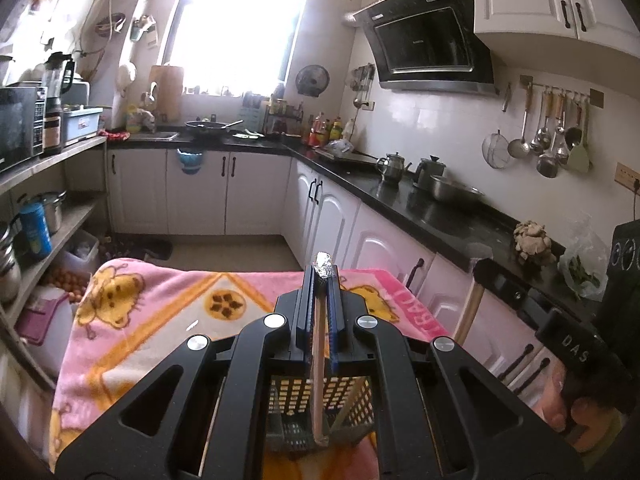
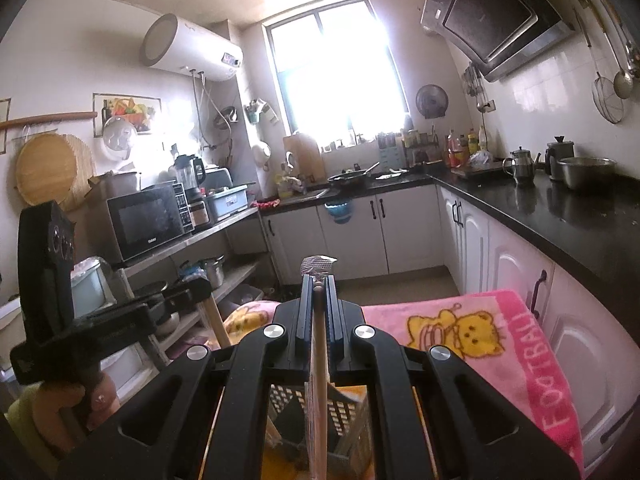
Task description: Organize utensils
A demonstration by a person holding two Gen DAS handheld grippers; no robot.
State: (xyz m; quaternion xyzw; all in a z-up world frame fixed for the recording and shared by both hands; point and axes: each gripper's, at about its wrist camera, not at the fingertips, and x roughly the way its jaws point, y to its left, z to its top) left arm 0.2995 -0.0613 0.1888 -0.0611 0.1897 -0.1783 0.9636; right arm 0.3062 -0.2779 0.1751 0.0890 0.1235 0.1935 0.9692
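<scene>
Surface: pink blanket (image 1: 168, 312) with yellow cartoon cats, spread over a table in a home kitchen
Room: black countertop (image 1: 424, 208) above white cabinets, range hood (image 1: 432, 36), microwave (image 2: 148, 220) on a shelf, water heater (image 2: 192, 48), ladles on a wall rail (image 1: 556, 92)
Left gripper (image 1: 322, 280): jaws nearly closed on a wooden chopstick (image 1: 318, 364) tipped with foil
Right gripper (image 2: 318, 284): jaws nearly closed on a wooden stick (image 2: 318, 360); foil-like piece at its tips
Utensil basket (image 1: 320, 404): dark mesh holder below both grippers; both sticks' lower ends reach into it
Writing: "FOOTBALL" along the blanket edge (image 2: 548, 376); "DAS" on the right gripper's body, seen from the left wrist
</scene>
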